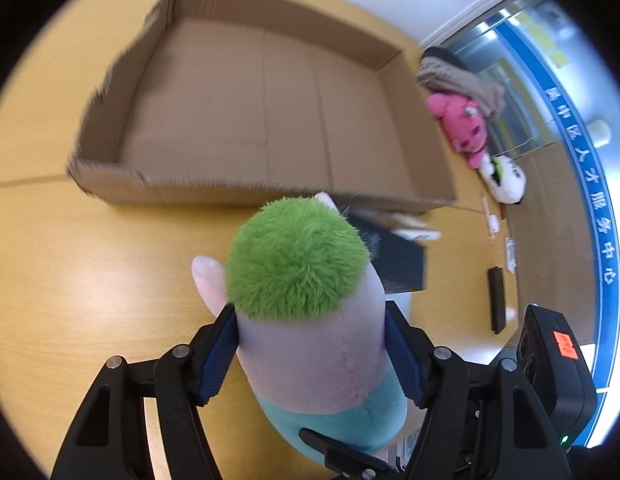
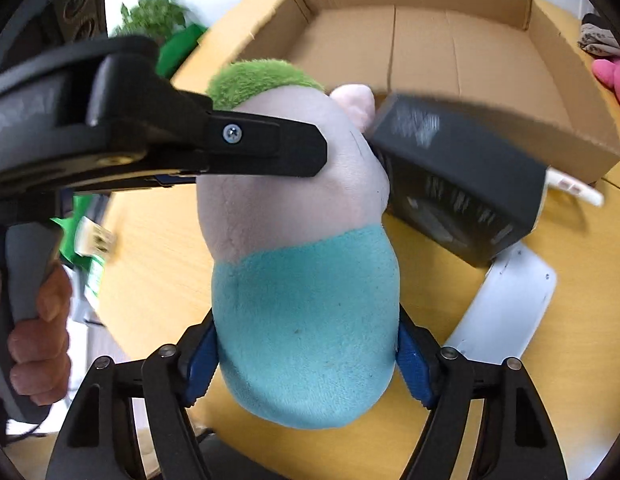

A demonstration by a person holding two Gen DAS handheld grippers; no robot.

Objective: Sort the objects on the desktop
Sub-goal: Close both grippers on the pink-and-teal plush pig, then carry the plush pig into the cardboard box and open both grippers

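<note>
Green-haired plush toy [image 1: 310, 320] clamped in both left hand-held gripper [image 1: 310, 344] and right hand-held gripper [image 2: 306, 356]; black box [image 2: 457, 180] lettering blurred.

Both wrist cameras look forward along their fingers from very near, sharing the green-tufted plush doll [image 1: 306, 300] [image 2: 302, 264] and the open brown cardboard box [image 1: 246, 92] [image 2: 449, 44].

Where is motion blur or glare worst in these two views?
Left wrist view: the cardboard box is smeared along its near rim, the plush toy in the left claw stays fairly sharp, and soft glare sits on the table. Right wrist view: the black box is streaked, its print unreadable; the toy's teal base is crisp.
</note>
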